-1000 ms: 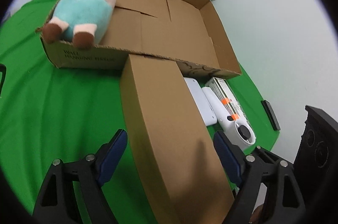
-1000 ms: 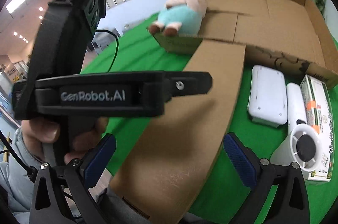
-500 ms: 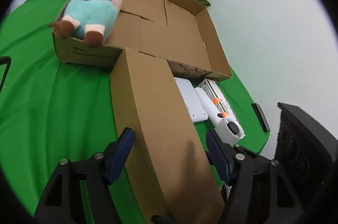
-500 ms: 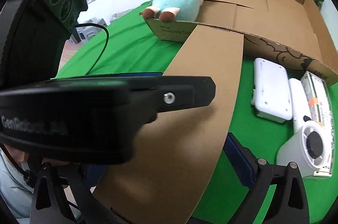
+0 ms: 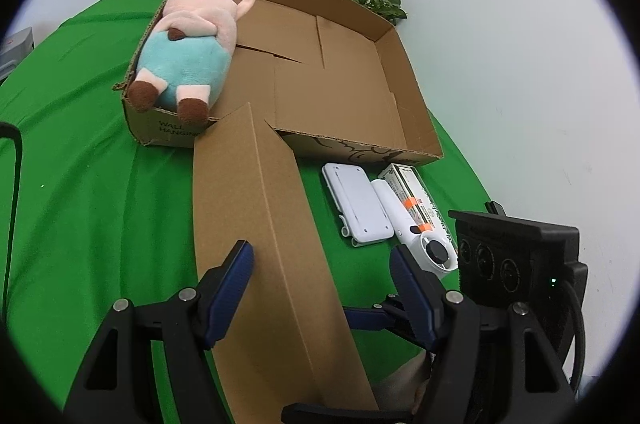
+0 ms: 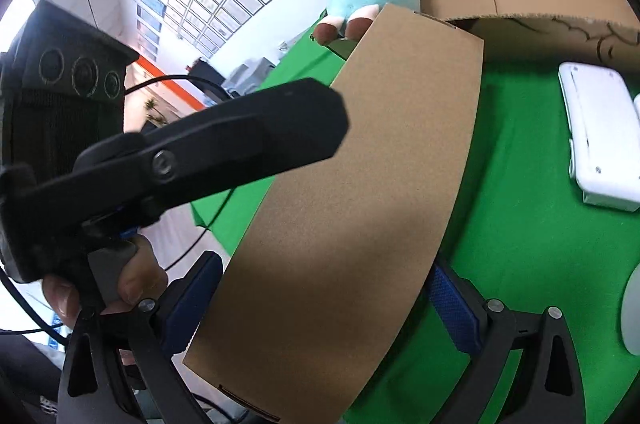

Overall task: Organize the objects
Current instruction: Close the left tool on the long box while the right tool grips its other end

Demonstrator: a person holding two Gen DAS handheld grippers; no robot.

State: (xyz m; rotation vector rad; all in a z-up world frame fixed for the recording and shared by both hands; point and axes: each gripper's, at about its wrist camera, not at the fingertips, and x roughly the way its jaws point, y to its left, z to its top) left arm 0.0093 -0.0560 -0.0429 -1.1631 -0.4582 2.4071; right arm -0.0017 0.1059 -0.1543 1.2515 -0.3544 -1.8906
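1. In your left wrist view, the long flat cardboard box [image 5: 256,244] runs from bottom centre up to the open carton [image 5: 400,79]. Your left gripper [image 5: 320,284] straddles it; the blue ribbed pads have just been closing, the left one against the box's edge, the right one clear of it. A fuzzy plush pig [image 5: 188,51] lies in the carton's upper-left corner. A smooth white plastic case [image 5: 356,203] rests on the green cloth [image 5: 80,183].

2. In your right wrist view, your right gripper [image 6: 320,300] brackets the same box's near end at bottom centre; whether it clamps, you cannot tell.
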